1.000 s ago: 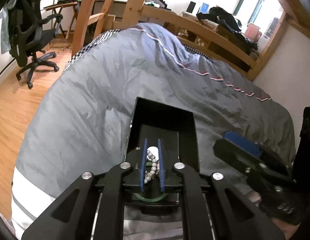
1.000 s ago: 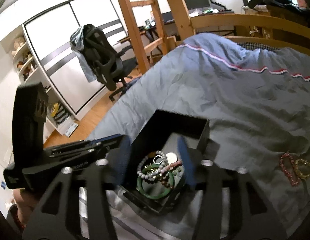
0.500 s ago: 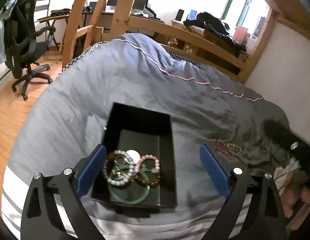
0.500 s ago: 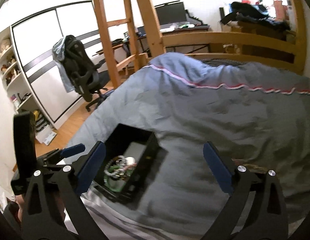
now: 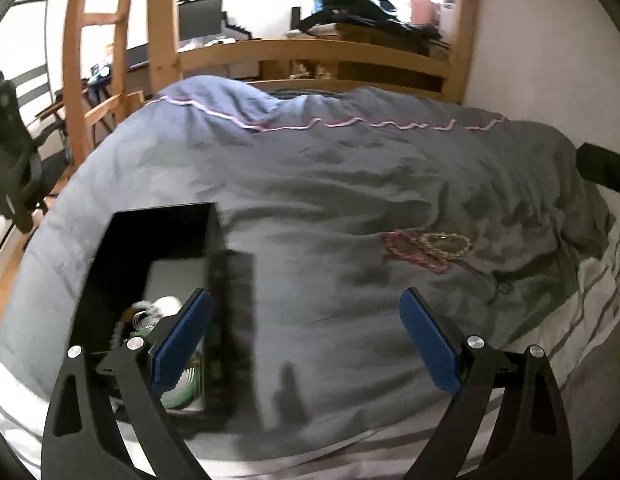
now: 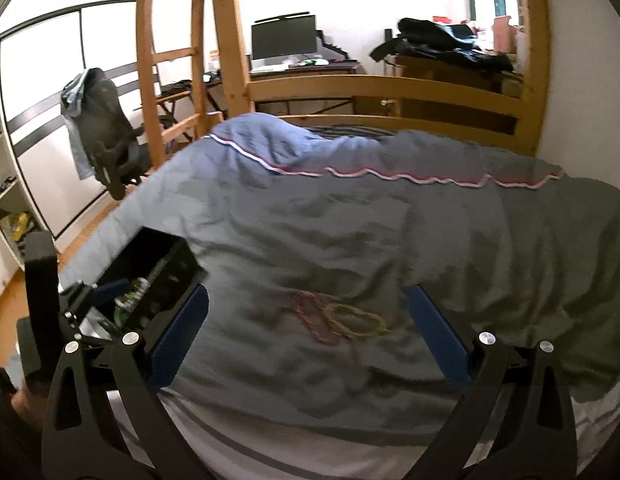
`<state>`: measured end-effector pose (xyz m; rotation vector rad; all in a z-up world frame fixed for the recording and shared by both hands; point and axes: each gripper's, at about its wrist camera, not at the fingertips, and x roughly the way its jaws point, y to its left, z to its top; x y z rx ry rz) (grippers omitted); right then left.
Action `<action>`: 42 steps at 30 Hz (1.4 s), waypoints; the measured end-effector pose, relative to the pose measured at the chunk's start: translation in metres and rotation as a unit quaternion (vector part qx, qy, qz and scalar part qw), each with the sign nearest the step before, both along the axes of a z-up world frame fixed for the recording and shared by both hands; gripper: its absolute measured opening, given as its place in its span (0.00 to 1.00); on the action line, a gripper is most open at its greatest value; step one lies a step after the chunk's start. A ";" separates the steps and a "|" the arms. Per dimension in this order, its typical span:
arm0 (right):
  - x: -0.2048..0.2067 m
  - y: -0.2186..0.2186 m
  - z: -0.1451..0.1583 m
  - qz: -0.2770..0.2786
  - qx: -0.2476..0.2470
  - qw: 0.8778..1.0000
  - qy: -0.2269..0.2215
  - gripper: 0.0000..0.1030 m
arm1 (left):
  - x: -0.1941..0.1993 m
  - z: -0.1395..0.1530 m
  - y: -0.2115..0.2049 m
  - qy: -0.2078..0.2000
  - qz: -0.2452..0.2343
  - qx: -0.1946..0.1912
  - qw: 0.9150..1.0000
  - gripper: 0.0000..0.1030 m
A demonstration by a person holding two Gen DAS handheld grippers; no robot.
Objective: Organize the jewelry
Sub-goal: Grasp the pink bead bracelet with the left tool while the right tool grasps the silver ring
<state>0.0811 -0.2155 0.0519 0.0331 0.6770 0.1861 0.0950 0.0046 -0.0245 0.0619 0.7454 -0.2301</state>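
Two tools hang over a rumpled grey duvet (image 5: 318,184) as we work down the bed. At far left sits our black rectangular jewelry box (image 5: 157,236), hard-edged and glossy, resting on the soft quilted cover; inside it we make out a blurred tangle of pale round beads (image 5: 143,314) and a smooth green bangle (image 5: 185,390), partly hidden behind a finger. Our left tool (image 5: 305,344) is released, its flat blue pads (image 5: 181,336) spread wide, the left pad over the box's near corner, the right one above bare fabric. Further right, well apart from the box, two loose bracelets lie touching on the duvet: a pink beaded loop (image 5: 410,250) and a thin gold chain loop (image 5: 448,244). From the right wrist we see the same pair, pink (image 6: 310,318) beside gold (image 6: 356,322), lying between the splayed blue pads (image 6: 438,336) of our right tool (image 6: 305,340), which is likewise released and holds nothing. The box (image 6: 157,276) shows at that view's left edge. A wavy pink-and-white trim (image 6: 390,174) crosses the duvet's far side, before a curved wooden bed rail (image 6: 374,88).
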 end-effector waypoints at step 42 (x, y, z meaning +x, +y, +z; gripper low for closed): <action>0.041 -0.047 -0.122 -0.058 0.031 0.993 0.099 0.19 | 0.112 -0.053 -0.074 0.054 -0.039 -0.059 0.996 0.04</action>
